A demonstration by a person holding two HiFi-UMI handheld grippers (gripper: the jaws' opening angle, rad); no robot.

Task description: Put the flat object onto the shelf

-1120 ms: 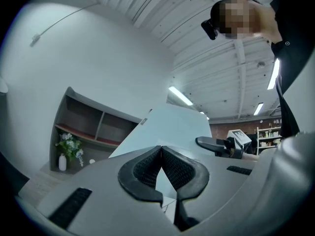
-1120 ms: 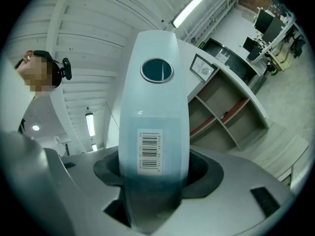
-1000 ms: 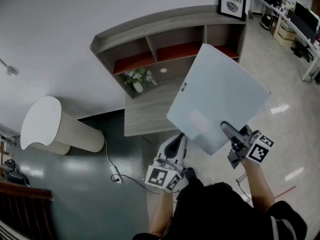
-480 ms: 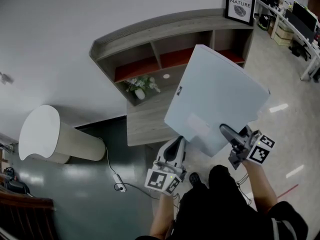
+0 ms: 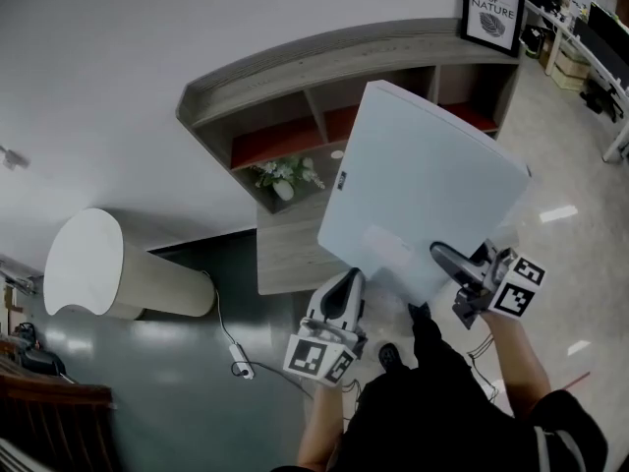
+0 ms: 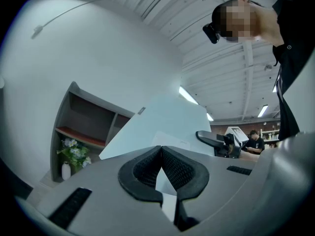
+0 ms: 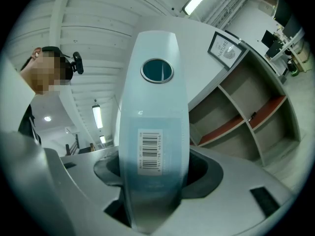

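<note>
Before the shelf, we now carry the binder closer; left gripper and right gripper jaws clamp its near end, placement pending.

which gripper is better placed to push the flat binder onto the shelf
Probably the right gripper: its jaws clamp the binder by its spine and the shelf lies ahead. The left gripper only pinches a thin edge.
</note>
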